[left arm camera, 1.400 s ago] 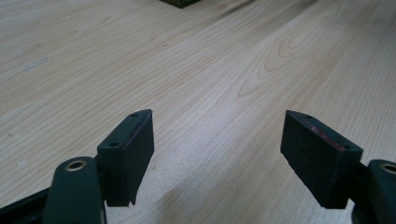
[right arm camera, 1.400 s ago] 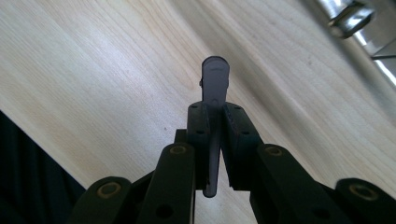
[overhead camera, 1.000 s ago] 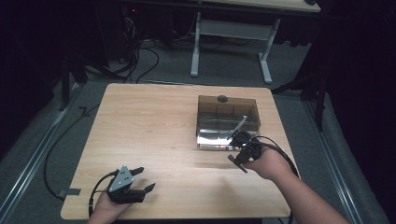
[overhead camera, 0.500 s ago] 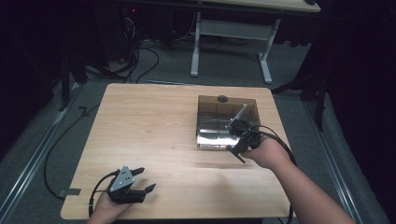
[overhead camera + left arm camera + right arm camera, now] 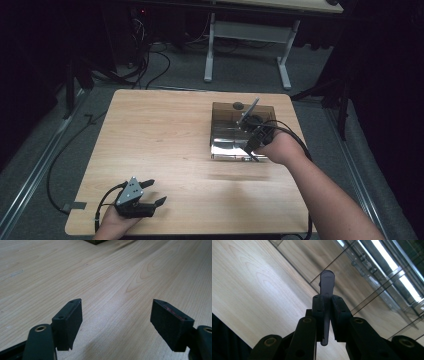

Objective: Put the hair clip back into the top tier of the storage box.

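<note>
Wooden table (image 5: 165,145) in dark room | right gripper (image 5: 327,305) pinches thin grey handle (image 5: 326,285) over clear box (image 5: 225,125), centre-right | handle looks light, stiff, slippery: grip low | left gripper (image 5: 116,320) spread, lower left

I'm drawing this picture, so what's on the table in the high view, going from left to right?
Left gripper with its jaws apart, near the front left corner → bare wooden table → clear smoky box → right gripper, holding a flat grey stick over the box.
</note>
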